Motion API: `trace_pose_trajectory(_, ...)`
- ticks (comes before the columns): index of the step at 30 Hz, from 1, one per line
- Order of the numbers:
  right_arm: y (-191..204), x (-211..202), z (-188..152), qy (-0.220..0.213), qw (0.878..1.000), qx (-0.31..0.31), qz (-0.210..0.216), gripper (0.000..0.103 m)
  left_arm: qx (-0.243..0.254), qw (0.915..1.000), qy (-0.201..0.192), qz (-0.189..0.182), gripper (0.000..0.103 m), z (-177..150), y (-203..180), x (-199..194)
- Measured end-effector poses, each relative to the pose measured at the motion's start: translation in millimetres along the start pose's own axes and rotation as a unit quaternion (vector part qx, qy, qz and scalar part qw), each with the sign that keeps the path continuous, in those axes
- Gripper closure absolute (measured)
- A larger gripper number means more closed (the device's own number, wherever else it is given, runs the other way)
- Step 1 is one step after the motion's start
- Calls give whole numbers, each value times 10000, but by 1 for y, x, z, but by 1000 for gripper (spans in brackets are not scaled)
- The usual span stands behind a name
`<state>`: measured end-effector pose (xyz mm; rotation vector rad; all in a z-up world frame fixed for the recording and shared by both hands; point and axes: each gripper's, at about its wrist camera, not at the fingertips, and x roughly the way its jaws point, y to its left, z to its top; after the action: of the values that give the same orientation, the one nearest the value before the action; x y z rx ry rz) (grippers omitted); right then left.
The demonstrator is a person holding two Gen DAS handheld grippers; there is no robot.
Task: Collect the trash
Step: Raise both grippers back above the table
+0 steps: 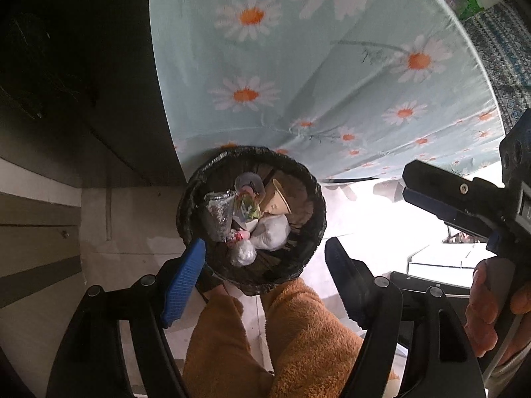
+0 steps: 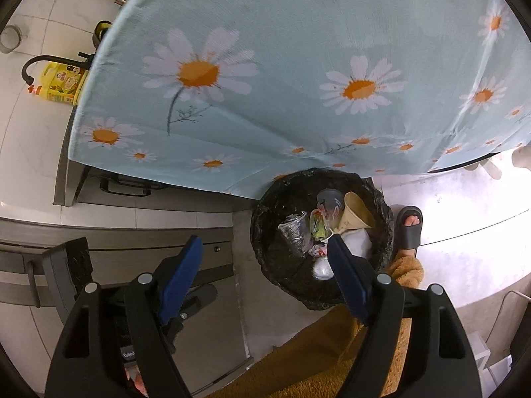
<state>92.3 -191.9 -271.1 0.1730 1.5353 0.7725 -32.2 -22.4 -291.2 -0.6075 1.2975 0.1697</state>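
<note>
Over the bin (image 1: 312, 199), trash dropped in.
Left gripper (image 1: 265, 273) and right gripper (image 2: 265, 272) both released, empty; tablecloth (image 1: 315, 66) shows nothing left.

Right gripper (image 2: 264, 272) points down w/ jaws apart, nothing between them. Its right finger (image 2: 348, 278) overlaps the bin (image 2: 265, 232), black-lined, which stands on the floor at the edge of the daisy tablecloth (image 2: 298, 66). Inside: paper cone (image 2: 356, 214), foil wrapper (image 2: 293, 232), white bag (image 2: 360, 242), other scraps. A foot in a grey slipper (image 2: 410, 229) is just beside the bin. Yellow bottle (image 2: 63, 83) at far left.
</note>
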Motion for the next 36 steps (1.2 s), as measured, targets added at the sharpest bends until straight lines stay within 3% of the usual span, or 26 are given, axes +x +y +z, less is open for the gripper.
trace_pose_trajectory(12, 25, -52, -9, -442, 9989, -92, -138, 23, 370, 9974, -598, -156, 31, 4, -18, -65)
trace_pose_trajectory(25, 60, -117, -17, -1347, 9900, -390, -124, 23, 951, 9851, -1419, -198, 31, 16, -42, -139)
trace_pose_trajectory(36, 64, -155, 2, -1778, 9818, -657, -85, 23, 1000, 9768, -1893, -92, 31, 53, -60, -171)
